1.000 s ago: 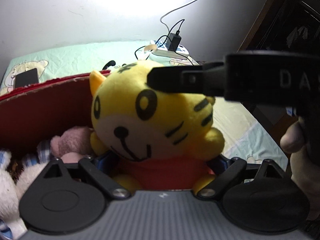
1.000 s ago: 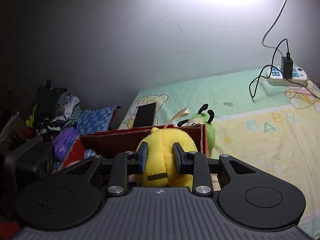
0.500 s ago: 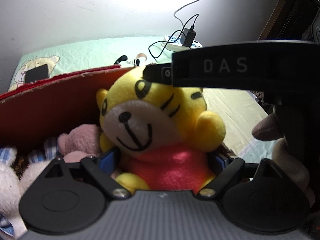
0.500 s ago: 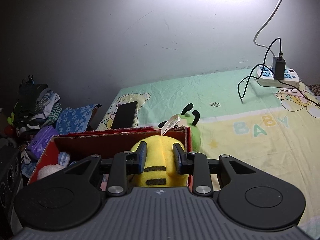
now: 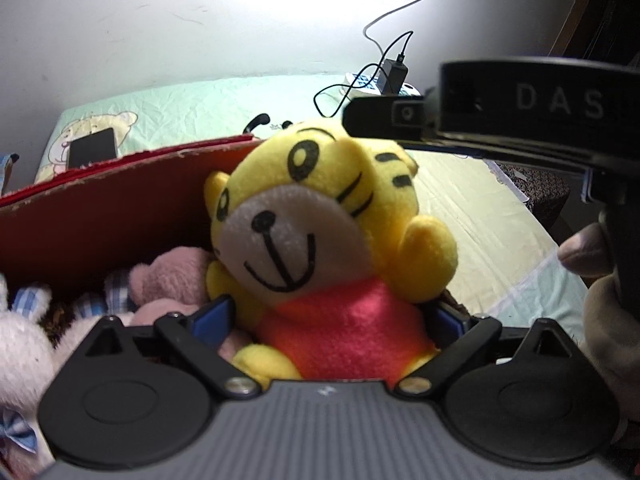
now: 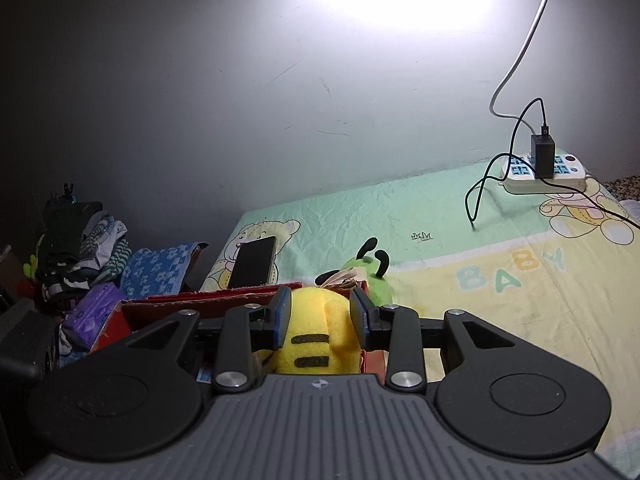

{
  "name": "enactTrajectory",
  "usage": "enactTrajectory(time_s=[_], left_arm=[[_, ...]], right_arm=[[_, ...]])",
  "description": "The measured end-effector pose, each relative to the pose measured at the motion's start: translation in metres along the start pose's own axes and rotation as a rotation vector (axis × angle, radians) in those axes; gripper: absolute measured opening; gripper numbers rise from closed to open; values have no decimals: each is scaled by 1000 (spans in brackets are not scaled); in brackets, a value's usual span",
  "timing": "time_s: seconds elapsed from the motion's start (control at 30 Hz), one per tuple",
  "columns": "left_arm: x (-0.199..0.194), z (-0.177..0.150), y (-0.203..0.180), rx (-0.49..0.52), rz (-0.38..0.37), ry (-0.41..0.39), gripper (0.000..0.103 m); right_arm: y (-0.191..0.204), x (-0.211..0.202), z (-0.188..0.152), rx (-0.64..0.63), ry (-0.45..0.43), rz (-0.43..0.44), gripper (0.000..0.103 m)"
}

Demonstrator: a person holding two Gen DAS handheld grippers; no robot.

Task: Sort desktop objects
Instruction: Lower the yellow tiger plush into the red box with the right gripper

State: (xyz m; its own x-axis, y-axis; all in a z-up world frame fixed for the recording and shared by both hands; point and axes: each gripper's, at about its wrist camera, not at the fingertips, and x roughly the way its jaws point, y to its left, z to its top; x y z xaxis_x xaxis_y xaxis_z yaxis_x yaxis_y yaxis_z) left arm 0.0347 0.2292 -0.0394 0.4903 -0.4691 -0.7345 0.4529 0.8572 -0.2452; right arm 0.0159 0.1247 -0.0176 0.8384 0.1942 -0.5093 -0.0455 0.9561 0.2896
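- The tiger toy (image 5: 320,240) sits upright between both tools, its body low over the open red box (image 5: 100,208) that already holds a pink plush (image 5: 172,276) and a white plush (image 5: 20,336).
- The left gripper (image 5: 328,320) faces the toy's front: the red belly lies between its blue pads (image 5: 212,316), one at each flank. Its jaws are spread wide and opening; whether the pads press the belly I cannot tell for sure — they look beside the fabric rather than biting it.
- The right gripper (image 6: 320,316) comes from the other side, behind the toy's head, so the two tools point toward each other with the toy in the middle. Its pads (image 6: 282,316) stand at either side of the striped yellow head (image 6: 316,336), and those jaws are opening too, the head between them.
- The toy's long axis runs head-up, slightly leaning toward the box wall; the left jaws cross it at the waist, the right jaws cross it at the crown.
- My judgement: the coming move is a release into the box. It turns on the toy being straight ahead of and below both tools, so each only needs to back away along its own pointing line — neither arm is clearly nearer.
- A green plush (image 6: 372,276) lies on the bed sheet (image 6: 480,280) just past the box's far corner, near a phone (image 6: 254,262).
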Motion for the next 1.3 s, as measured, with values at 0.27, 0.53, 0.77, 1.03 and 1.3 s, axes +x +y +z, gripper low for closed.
enactTrajectory(time_s=[0.27,0.53,0.77,1.03,1.3], left_arm=[[-15,1,-3,-10,50,0,98],[-35,-2,0,-39,82,-20,97],[-39,-7,3,-72,128,0,97],[-47,-17,3,-96,180,9,97],[-55,-25,-3,-84,225,2,99]], right_arm=[[4,-10,-14,-24,37,5,35],[9,-17,-21,-21,54,15,35],[12,-23,-29,-18,78,2,35],[17,-34,-37,-1,76,-12,35],[20,-45,-43,27,56,-16,35]])
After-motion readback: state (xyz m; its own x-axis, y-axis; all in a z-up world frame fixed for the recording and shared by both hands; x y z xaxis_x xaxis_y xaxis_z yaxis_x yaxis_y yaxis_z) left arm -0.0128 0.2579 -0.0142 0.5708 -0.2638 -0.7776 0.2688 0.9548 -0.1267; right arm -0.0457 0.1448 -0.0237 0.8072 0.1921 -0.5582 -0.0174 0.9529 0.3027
